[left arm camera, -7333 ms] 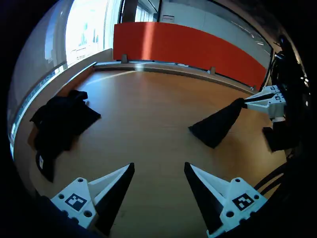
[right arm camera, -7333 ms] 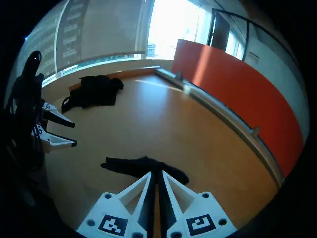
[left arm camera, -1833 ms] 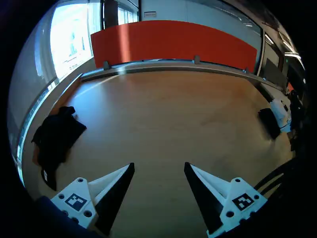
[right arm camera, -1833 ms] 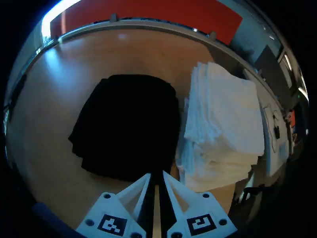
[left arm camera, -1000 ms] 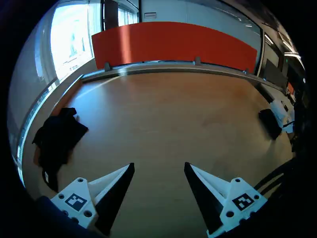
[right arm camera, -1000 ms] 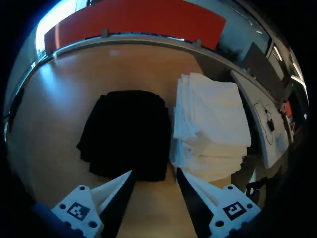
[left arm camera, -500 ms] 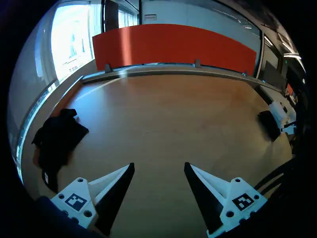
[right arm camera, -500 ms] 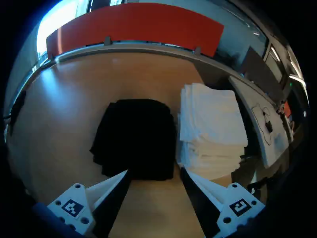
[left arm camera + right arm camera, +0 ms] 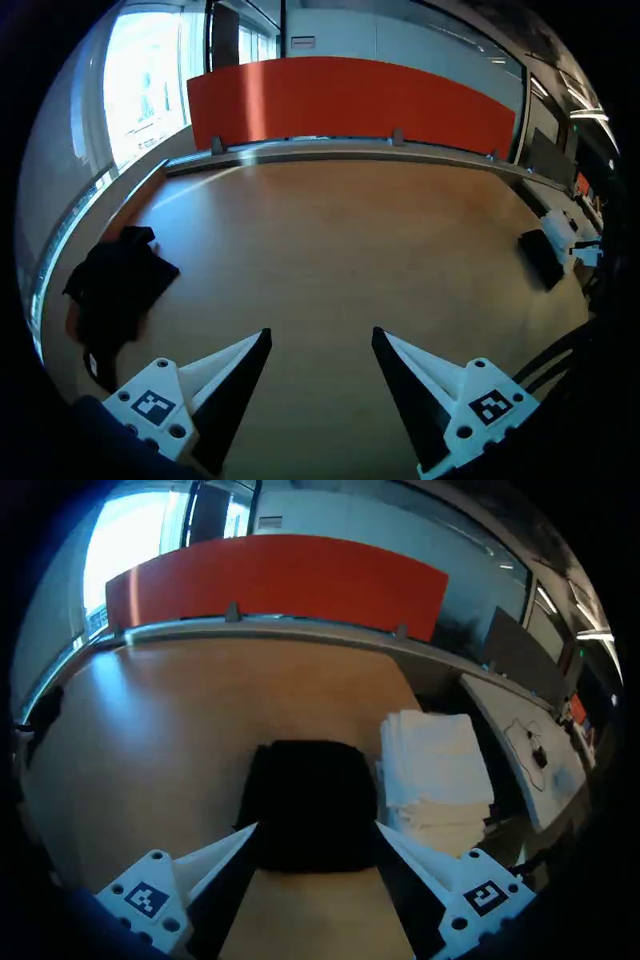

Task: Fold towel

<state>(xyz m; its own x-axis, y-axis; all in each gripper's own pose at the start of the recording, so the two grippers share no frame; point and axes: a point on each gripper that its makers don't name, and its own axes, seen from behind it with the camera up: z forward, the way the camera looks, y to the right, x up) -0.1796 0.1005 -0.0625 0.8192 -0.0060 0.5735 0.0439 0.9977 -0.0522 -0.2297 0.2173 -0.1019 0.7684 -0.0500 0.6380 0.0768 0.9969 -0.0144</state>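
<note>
Table (image 9: 336, 232): a broad wooden top stretches ahead of both grippers.
Orange screen (image 9: 352, 92): stands along the table's far edge, straight ahead of each gripper.
Window (image 9: 144, 88): bright, far ahead and to the left of the left gripper.
Side desk (image 9: 528, 760): pale, off to the right of the right gripper, with a thin cable lying on it.
Stack of white towels (image 9: 436, 780): neatly piled, ahead and right of the right gripper, just beside the black towel.
Black towel (image 9: 312, 804): folded into a flat rectangle with even edges, lying on the table right in front of the right gripper, its near edge between the spread fingertips.
Heap of dark cloth (image 9: 116, 284): crumpled, ahead and far left of the left gripper.
Left gripper (image 9: 320, 332): fingers spread wide, holding nothing, over bare wood.
Right gripper (image 9: 316, 826): fingers spread wide, gripping nothing; whether the tips touch the towel cannot be told.
Markers (image 9: 152, 406): black-and-white square patterns on each finger.
Tag (image 9: 94, 364): small and white on the dark heap, too small to read.
</note>
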